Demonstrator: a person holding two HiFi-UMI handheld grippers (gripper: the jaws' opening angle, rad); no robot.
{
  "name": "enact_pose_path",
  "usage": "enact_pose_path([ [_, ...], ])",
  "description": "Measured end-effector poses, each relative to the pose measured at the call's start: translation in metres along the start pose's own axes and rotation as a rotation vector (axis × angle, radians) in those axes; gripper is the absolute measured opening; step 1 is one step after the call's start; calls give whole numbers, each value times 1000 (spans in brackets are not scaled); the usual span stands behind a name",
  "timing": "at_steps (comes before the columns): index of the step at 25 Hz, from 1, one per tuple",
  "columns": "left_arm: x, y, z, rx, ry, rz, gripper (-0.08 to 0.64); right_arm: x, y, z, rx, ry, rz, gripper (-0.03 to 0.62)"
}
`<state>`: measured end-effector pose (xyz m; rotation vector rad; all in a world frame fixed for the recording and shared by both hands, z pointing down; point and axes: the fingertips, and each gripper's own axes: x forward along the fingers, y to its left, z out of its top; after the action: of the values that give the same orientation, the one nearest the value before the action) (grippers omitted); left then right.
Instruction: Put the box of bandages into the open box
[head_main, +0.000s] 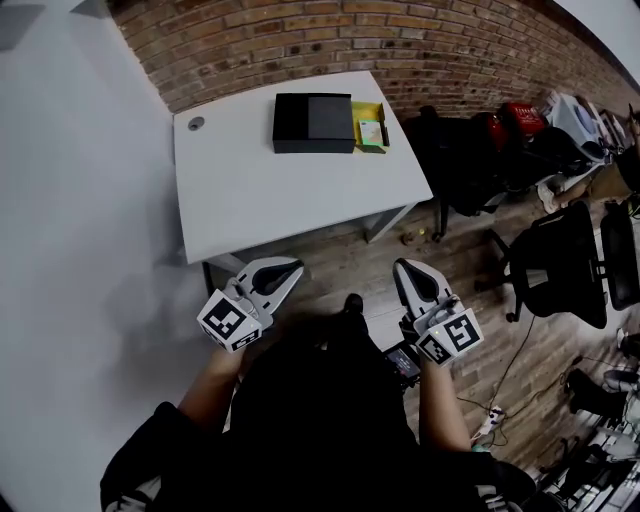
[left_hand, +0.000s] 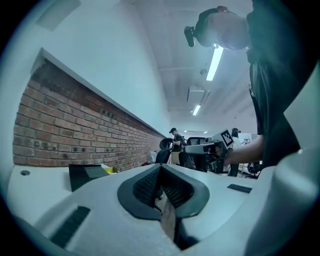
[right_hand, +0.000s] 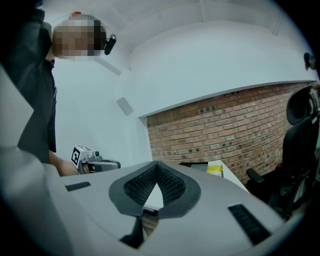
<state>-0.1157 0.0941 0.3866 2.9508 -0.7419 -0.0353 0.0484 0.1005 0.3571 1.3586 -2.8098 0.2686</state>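
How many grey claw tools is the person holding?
2: the left gripper at the head view's lower left, the right gripper beside it, both short of the white table.

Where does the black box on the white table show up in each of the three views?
Head view: the black box sits top centre, on the white table.
Left gripper view: left of centre, below the middle.
Right gripper view: just right of centre, small and far off.
Shared landmark: the brick wall right behind the box.
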Motion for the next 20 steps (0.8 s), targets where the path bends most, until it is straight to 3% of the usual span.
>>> enact_pose_path([
  [10, -13, -59, -15, -23, -17, -132, 15, -53, 60, -16, -29, 16, 16, 6],
  [20, -5, -128, -6, -13, -2, -113, 15, -106, 78, -15, -17, -12, 106, 6],
])
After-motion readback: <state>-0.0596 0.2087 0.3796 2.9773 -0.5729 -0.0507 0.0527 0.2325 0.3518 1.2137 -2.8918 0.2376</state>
